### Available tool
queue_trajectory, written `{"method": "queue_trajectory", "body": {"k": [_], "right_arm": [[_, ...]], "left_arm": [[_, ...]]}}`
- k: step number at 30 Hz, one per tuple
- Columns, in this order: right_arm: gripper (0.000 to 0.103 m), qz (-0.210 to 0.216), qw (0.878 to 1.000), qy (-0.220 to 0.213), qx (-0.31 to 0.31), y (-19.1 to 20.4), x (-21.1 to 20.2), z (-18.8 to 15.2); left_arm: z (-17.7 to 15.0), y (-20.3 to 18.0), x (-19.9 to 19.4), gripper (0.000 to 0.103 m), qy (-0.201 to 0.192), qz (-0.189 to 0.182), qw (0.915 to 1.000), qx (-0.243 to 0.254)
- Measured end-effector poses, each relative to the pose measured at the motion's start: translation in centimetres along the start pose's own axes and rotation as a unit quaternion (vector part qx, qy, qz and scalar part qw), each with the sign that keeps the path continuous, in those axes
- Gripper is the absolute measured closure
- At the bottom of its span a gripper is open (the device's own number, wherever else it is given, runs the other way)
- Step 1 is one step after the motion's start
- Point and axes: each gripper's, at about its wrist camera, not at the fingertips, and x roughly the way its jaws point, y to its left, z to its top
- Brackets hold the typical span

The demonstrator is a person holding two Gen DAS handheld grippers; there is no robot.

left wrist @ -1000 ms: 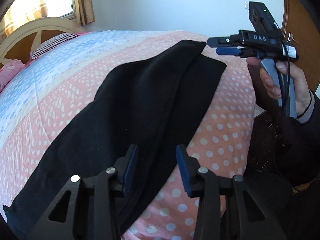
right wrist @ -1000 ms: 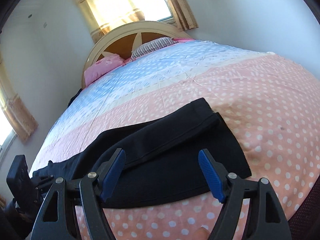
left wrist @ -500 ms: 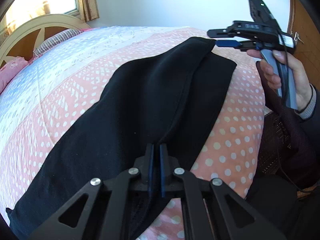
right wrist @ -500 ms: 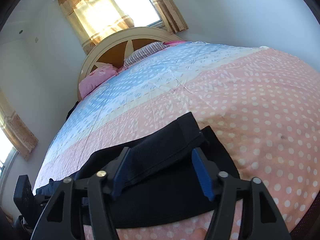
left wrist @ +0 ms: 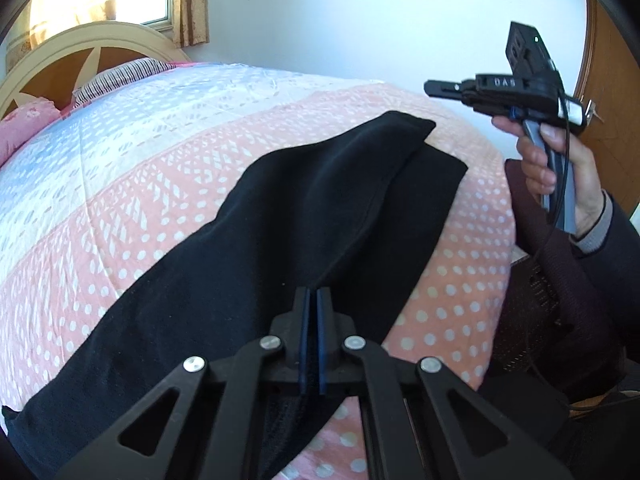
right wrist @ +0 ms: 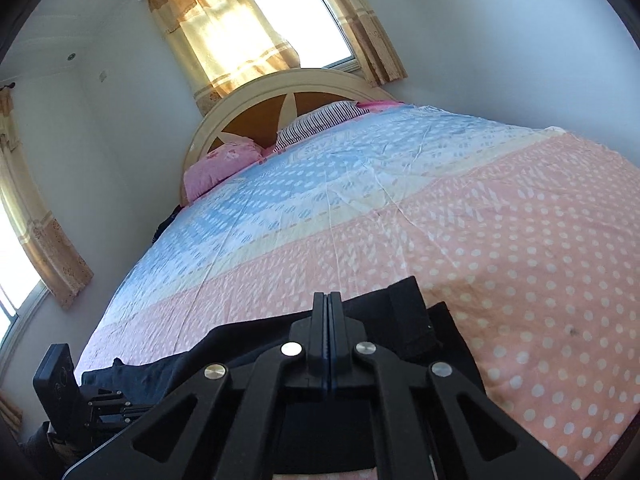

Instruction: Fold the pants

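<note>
Black pants (left wrist: 248, 264) lie lengthwise across the near part of the bed, one leg laid on the other. My left gripper (left wrist: 311, 296) is shut, its tips over the pants' near edge; whether cloth is pinched is hidden. My right gripper (right wrist: 327, 300) is shut above the far end of the pants (right wrist: 404, 320). In the left wrist view the right gripper (left wrist: 436, 89) is held in a hand, raised off the bed beyond that end, with no cloth in it.
The bed has a pink, cream and blue dotted cover (right wrist: 500, 248). Pillows (right wrist: 224, 164) and a round headboard (right wrist: 256, 108) are at the far end. A wooden door (left wrist: 608, 80) stands at the right. The left gripper's body (right wrist: 76, 396) shows low left.
Both grippers have closed from open. The right gripper has risen and tilted up, so the pants' end sits lower in its view.
</note>
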Motion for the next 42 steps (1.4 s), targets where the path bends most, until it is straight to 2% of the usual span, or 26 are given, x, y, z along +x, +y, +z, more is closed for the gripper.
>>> {"method": "queue_trajectory", "body": {"k": [4, 5, 6, 7, 8, 13, 16, 18, 19, 20, 21, 24, 26, 30, 34, 37, 39, 40, 42], "right_arm": [[0.101, -0.013, 0.998, 0.014, 0.065, -3.4, -0.4, -1.0], [0.088, -0.019, 0.997, 0.015, 0.078, -4.1, -0.5, -1.3], [0.071, -0.023, 0.996, 0.018, 0.085, -4.6, -0.7, -1.5], [0.028, -0.019, 0.995, 0.019, 0.092, -5.0, -0.8, -1.7], [0.013, -0.013, 0.995, 0.012, 0.102, -5.4, -1.1, -2.0], [0.016, 0.006, 0.992, 0.023, 0.123, -5.6, 0.2, -2.0], [0.037, -0.010, 0.988, 0.050, 0.148, -6.2, 2.4, -2.1], [0.047, -0.011, 0.986, 0.056, 0.156, -6.5, 3.5, -2.3], [0.064, -0.007, 0.986, 0.056, 0.160, -6.6, 3.8, -2.3], [0.087, -0.003, 0.985, 0.055, 0.161, -6.6, 4.0, -2.2], [0.092, 0.003, 0.985, 0.050, 0.163, -6.6, 3.9, -2.0], [0.093, 0.031, 0.988, 0.025, 0.152, -6.0, 2.4, -1.2], [0.093, 0.029, 0.992, 0.013, 0.122, -5.0, 0.9, -0.9], [0.093, 0.003, 0.992, 0.029, 0.124, -6.0, -0.3, -2.8], [0.092, -0.018, 0.989, 0.061, 0.136, -7.8, 0.5, -5.1], [0.085, -0.028, 0.988, 0.063, 0.135, -8.0, 0.6, -5.0], [0.065, -0.052, 0.992, 0.042, 0.106, -7.3, -0.2, -4.3], [0.048, -0.058, 0.993, 0.029, 0.098, -7.1, -0.5, -3.9], [0.044, -0.048, 0.994, 0.011, 0.101, -7.1, -1.0, -3.0]], "left_arm": [[-0.2, 0.2, 0.8, 0.100, 0.009, 0.008, 0.9999, 0.001], [-0.3, 0.4, 1.0, 0.100, 0.011, 0.009, 0.9999, -0.002], [-0.3, 0.5, 1.2, 0.100, 0.013, 0.008, 0.9999, -0.005], [-0.3, 0.7, 1.3, 0.100, 0.014, 0.006, 0.9998, -0.009], [-0.4, 0.7, 1.4, 0.100, 0.015, 0.006, 0.9998, -0.010], [-0.3, 0.6, 1.5, 0.100, 0.016, 0.009, 0.9998, -0.005], [-0.3, 0.6, 1.5, 0.100, 0.013, 0.009, 0.9999, -0.008], [-0.3, 0.6, 1.5, 0.100, 0.012, 0.008, 0.9999, -0.007], [-0.4, 0.6, 1.5, 0.100, 0.011, 0.008, 0.9999, -0.007], [-0.4, 0.7, 1.4, 0.100, 0.009, 0.008, 0.9999, -0.007], [-0.3, 0.8, 1.2, 0.100, 0.007, 0.007, 0.9999, -0.007], [-0.1, 1.4, 0.1, 0.100, -0.007, -0.001, 0.9998, -0.018], [-0.1, 1.5, -0.8, 0.100, -0.018, -0.015, 0.9995, -0.021], [-0.9, 0.5, -0.6, 0.100, -0.005, -0.038, 0.9993, 0.000], [-2.2, -0.7, 1.0, 0.100, 0.019, -0.038, 0.9990, 0.014], [-2.5, -0.8, 1.6, 0.100, 0.025, -0.040, 0.9988, 0.012], [-2.4, -0.6, 1.5, 0.100, 0.024, -0.043, 0.9987, 0.007], [-2.6, -0.6, 1.4, 0.100, 0.024, -0.043, 0.9987, 0.008], [-2.8, -0.5, 1.3, 0.100, 0.025, -0.043, 0.9987, 0.011]]}}
